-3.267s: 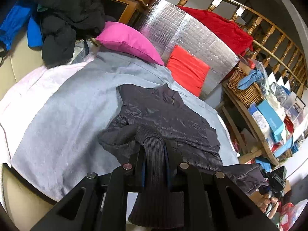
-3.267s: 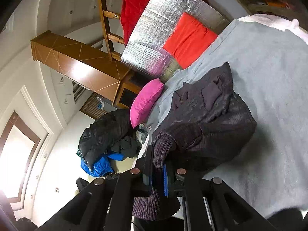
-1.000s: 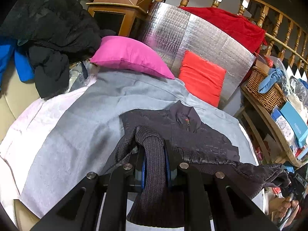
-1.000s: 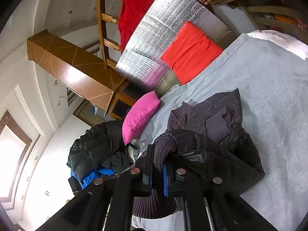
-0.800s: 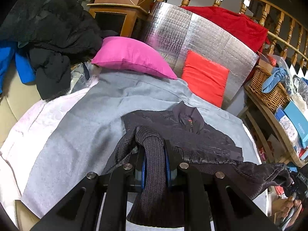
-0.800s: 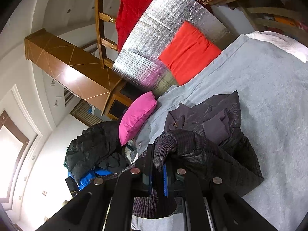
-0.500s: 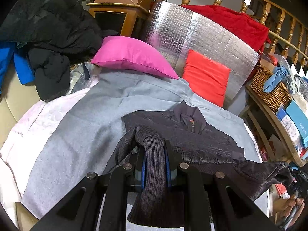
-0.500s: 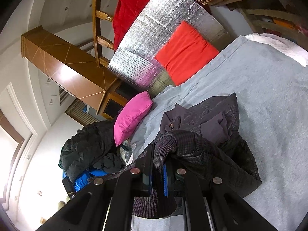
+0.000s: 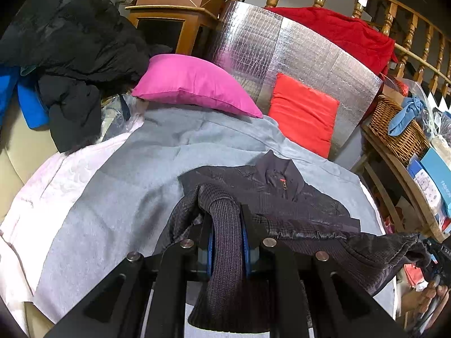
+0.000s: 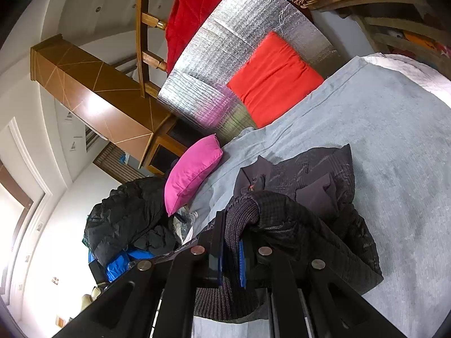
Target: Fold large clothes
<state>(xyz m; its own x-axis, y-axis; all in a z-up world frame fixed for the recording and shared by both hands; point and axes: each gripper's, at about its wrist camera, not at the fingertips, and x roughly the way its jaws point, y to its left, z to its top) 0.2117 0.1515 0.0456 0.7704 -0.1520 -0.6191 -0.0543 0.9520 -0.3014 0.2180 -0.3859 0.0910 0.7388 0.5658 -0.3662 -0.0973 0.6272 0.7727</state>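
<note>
Jacket [image 9: 296, 197] lies mid-blanket [image 9: 112, 197], collar toward the far edge. Your left claw [image 9: 227, 242] & right claw [image 10: 231, 253] are both clamped on its ribbed knit hem. It's soft, floppy, slick-shelled, so grip the knit.

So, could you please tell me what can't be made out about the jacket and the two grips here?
- Left wrist view: left gripper pads, hidden by the ribbed hem.
- Left wrist view: the right gripper at the right edge, covered by the dark jacket.
- Right wrist view: right gripper pads, buried in knit.
</note>
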